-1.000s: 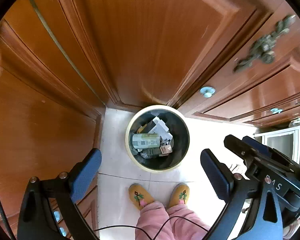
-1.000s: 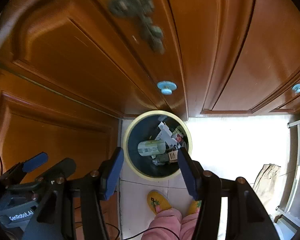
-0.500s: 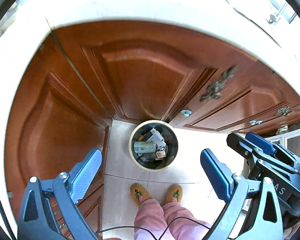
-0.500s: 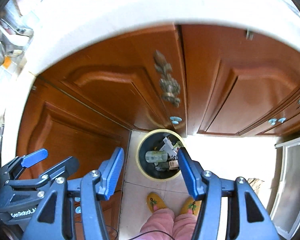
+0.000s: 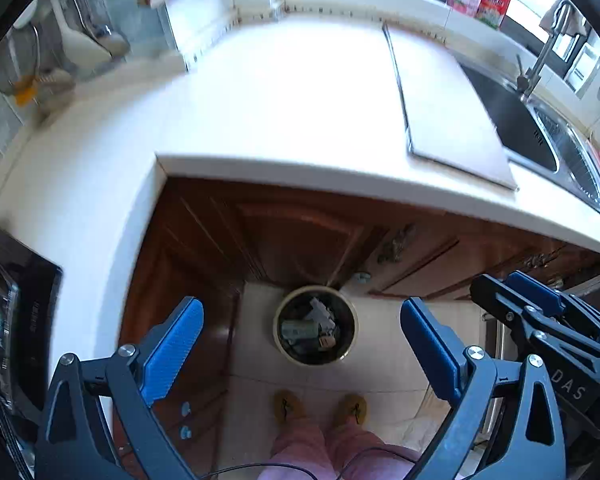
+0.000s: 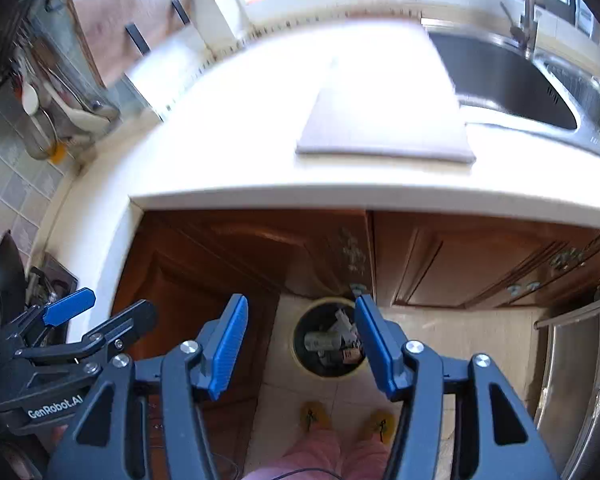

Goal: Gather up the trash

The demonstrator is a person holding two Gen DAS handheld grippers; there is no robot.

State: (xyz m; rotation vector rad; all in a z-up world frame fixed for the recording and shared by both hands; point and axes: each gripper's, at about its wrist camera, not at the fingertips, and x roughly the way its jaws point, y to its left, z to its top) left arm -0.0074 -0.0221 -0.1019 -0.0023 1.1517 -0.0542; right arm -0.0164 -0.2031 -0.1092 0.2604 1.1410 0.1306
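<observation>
Both grippers empty; countertop (image 5: 284,112) overhangs bin (image 5: 315,325).

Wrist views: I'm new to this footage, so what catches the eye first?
The round trash bin on the tiled floor, already holding rubbish, sits against the brown cabinet doors. Above runs a bright white countertop with a steel sink at right. Both open grippers' blue fingers frame the bin, holding nothing.
</observation>
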